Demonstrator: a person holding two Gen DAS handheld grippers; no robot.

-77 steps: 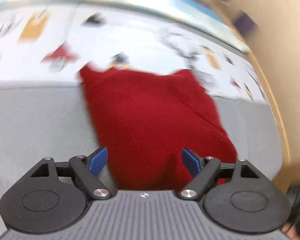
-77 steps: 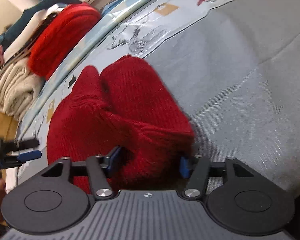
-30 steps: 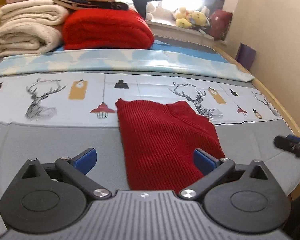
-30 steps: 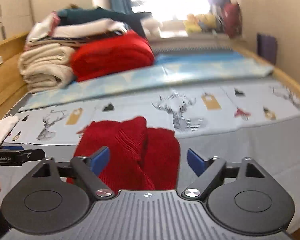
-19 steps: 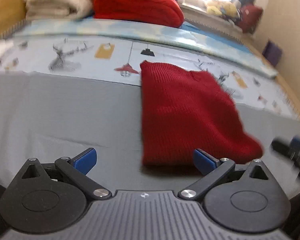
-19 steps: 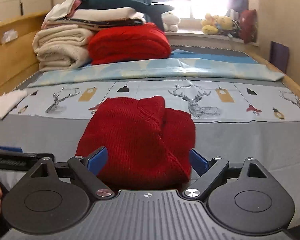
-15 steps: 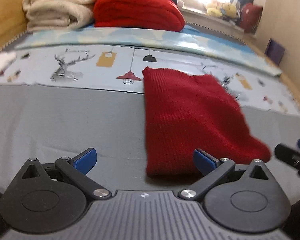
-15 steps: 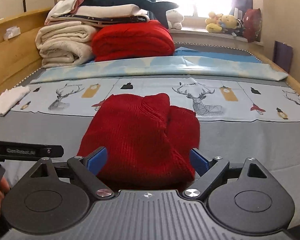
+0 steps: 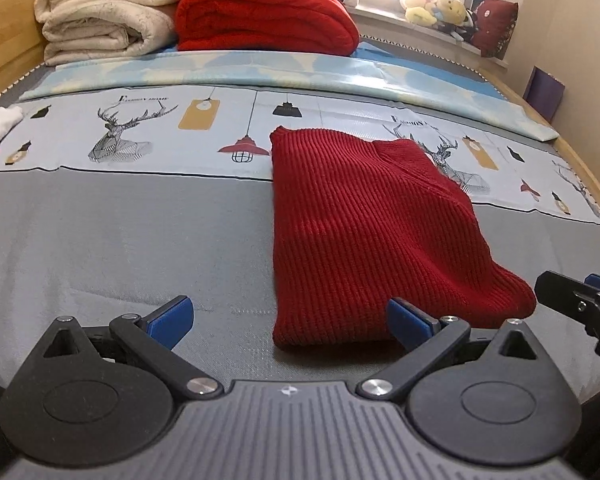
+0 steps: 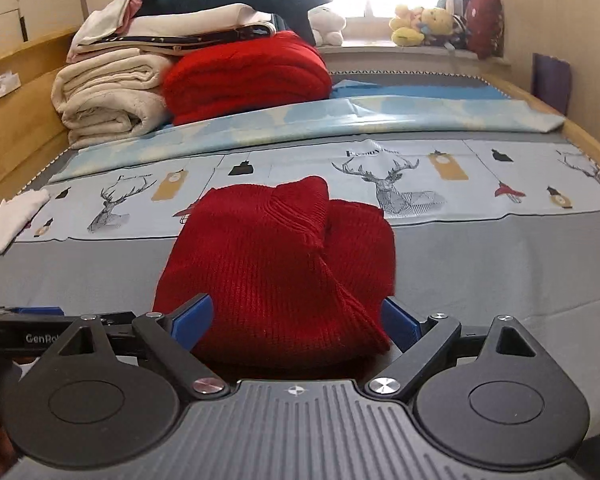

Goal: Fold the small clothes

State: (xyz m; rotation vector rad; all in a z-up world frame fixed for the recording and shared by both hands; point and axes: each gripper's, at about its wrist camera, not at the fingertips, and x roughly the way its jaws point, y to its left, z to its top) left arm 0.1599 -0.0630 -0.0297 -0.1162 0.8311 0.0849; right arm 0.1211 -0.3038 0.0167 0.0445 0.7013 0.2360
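A small dark red knitted garment (image 9: pixel 364 232) lies folded on the bed sheet (image 9: pixel 120 240), a long narrow shape running away from me. In the right wrist view the same garment (image 10: pixel 284 264) shows a folded flap on top. My left gripper (image 9: pixel 288 320) is open, just short of the garment's near edge, holding nothing. My right gripper (image 10: pixel 296 320) is open too, its blue fingertips (image 10: pixel 190 318) standing either side of the garment's near end without pinching it. The right gripper (image 9: pixel 580 300) also shows at the right edge of the left wrist view.
Folded cream blankets (image 10: pixel 108 100) and a bright red blanket (image 10: pixel 248 72) are stacked at the head of the bed. A small white cloth (image 10: pixel 8 220) lies at the left. Wooden bed rails (image 9: pixel 588 176) run along both sides. Soft toys (image 10: pixel 420 24) sit on the windowsill.
Both grippers have let go of the garment and drawn back, rising level with the bed. The garment has stayed folded and still over the last half second.
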